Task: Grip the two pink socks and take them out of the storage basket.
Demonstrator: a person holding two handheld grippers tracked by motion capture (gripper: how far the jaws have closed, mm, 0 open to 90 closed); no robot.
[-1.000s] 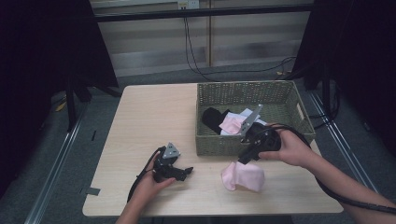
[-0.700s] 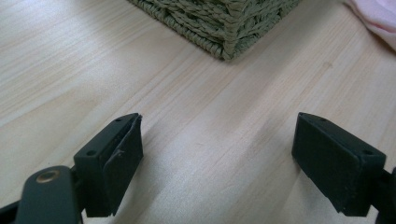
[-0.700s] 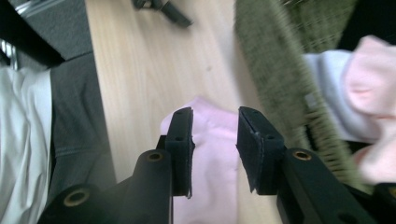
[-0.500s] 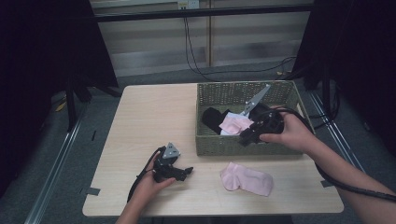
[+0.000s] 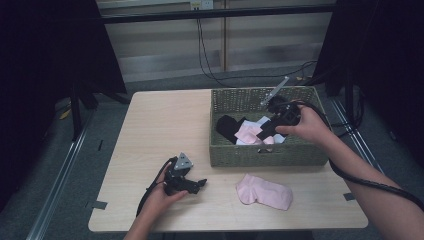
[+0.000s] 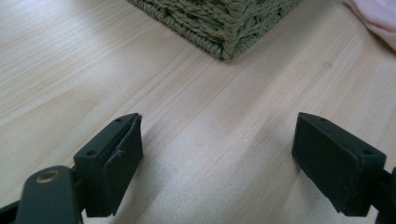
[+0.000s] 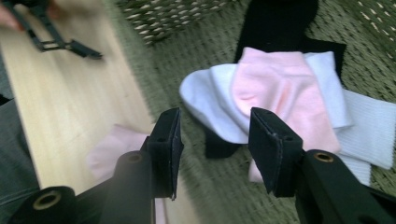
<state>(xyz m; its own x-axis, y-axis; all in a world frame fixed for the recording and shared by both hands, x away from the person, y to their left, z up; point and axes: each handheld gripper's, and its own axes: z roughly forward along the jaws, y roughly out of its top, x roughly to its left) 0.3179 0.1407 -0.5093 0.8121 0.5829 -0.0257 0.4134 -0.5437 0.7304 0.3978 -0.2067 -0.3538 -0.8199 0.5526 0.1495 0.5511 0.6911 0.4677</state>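
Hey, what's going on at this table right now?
A person is sorting socks with a tool in each hand. The right tool hovers over the basket, above a pink sock lying on white socks and a black one. Its jaws have just been opening, with nothing between them. Another pink sock lies on the table in front of the basket. The left tool rests open on the table, holding nothing.
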